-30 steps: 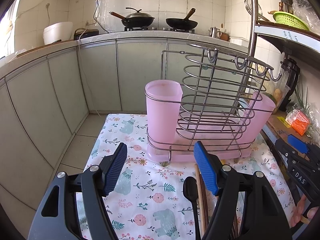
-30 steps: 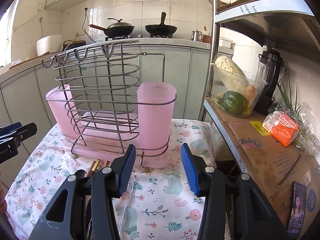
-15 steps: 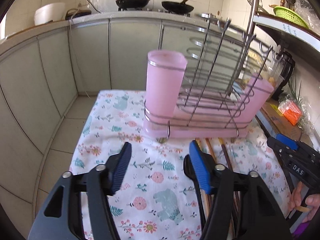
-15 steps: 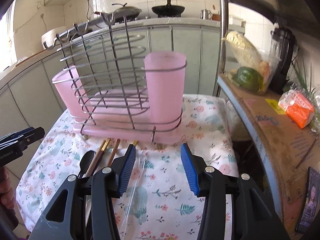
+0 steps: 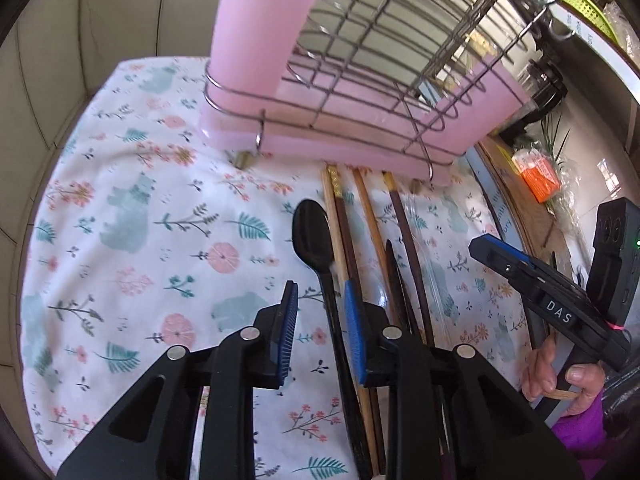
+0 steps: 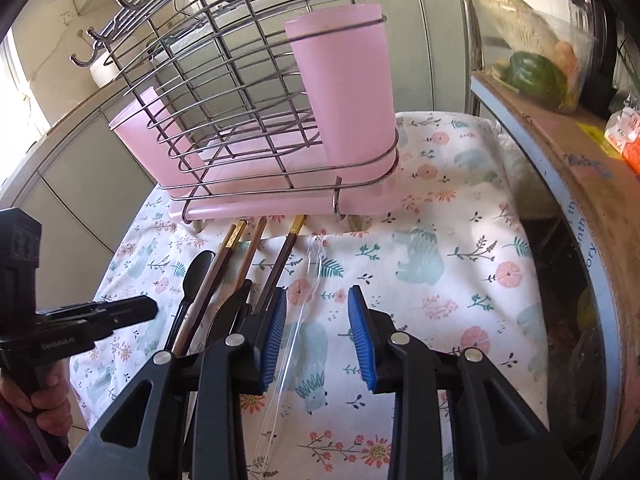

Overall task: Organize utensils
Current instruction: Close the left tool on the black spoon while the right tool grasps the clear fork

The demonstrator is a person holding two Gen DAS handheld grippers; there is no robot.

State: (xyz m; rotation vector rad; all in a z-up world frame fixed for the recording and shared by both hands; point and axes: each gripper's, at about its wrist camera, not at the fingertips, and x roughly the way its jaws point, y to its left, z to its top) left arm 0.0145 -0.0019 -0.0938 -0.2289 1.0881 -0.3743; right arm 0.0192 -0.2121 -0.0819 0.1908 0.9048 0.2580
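Note:
A wire rack (image 5: 384,52) with pink cups (image 5: 264,20) and a pink drip tray stands at the back of the floral cloth (image 5: 132,216); it also shows in the right wrist view (image 6: 256,120). A black spoon (image 5: 314,240), several chopsticks (image 5: 360,208) and a black knife (image 6: 228,312) lie in front of it. My left gripper (image 5: 320,300) is open, its fingers on either side of the spoon's handle. My right gripper (image 6: 316,312) is open, over a clear straw (image 6: 304,308), right of the chopsticks (image 6: 248,256).
A shelf unit with a cardboard sheet (image 6: 560,140), a bowl of vegetables (image 6: 528,68) and an orange packet (image 5: 540,176) stands on the right. Grey cabinets (image 5: 80,40) run behind and to the left. The cloth's edge drops off at the left.
Both grippers have tilted down and moved closer to the cloth. My left gripper has narrowed and now straddles the spoon handle. My right gripper has come over the clear straw.

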